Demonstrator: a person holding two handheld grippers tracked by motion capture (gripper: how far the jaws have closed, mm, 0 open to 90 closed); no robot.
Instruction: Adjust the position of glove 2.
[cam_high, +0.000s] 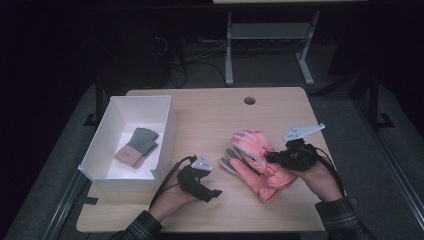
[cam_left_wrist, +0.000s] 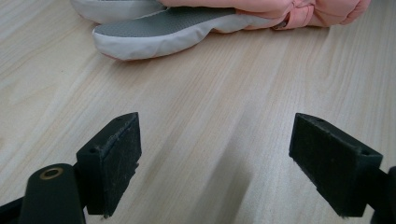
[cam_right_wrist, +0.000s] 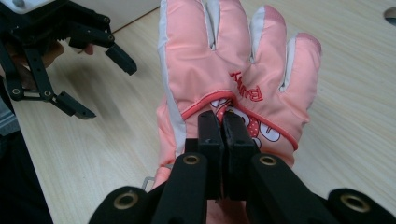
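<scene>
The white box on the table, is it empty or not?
Not empty. The white box is open on top, and one grey-and-pink knitted glove lies on its floor.

Left hand-held gripper (cam_high: 214, 192): matte black linkage body, a pale grey three-cornered plate on top, a black cable looping back toward the sleeve. Its pads (cam_left_wrist: 116, 161) are black rectangular blocks with a rough face; a brass-ringed pivot hole sits in the arm below one. Right hand-held gripper (cam_high: 270, 157): same black build, a grey plate with small holes, brass-ringed pivots on rounded black arms. Both sleeves (cam_high: 142, 227) are dark plaid with dark cuffs.
</scene>
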